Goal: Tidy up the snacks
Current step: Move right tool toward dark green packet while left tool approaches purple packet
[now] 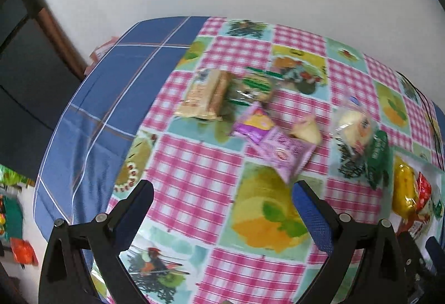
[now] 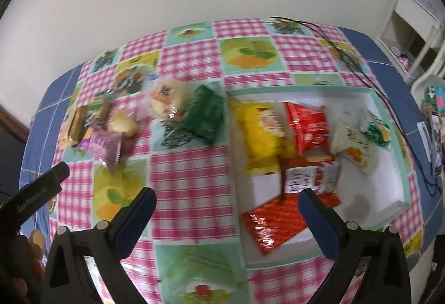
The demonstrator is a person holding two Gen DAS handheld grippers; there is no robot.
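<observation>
- Checked tablecloth (image 2: 192, 179) lies bare between loose snacks (image 2: 105, 123) and white tray (image 2: 389, 154)
- Tray holds several packets (image 2: 306, 126), far corner free
- Left gripper (image 1: 222, 192) and right gripper (image 2: 226, 198) both gape wide, empty

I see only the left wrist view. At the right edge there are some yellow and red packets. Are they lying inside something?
Observer: Yes, the yellow packet lies in a shallow white tray with a mint rim.
Operator: Is the right gripper holding anything?
Observer: No, the right gripper is open and empty, above the tray's near left edge.
Operator: What else is near the tray?
Observer: A thin black cable runs past its far right corner.
</observation>
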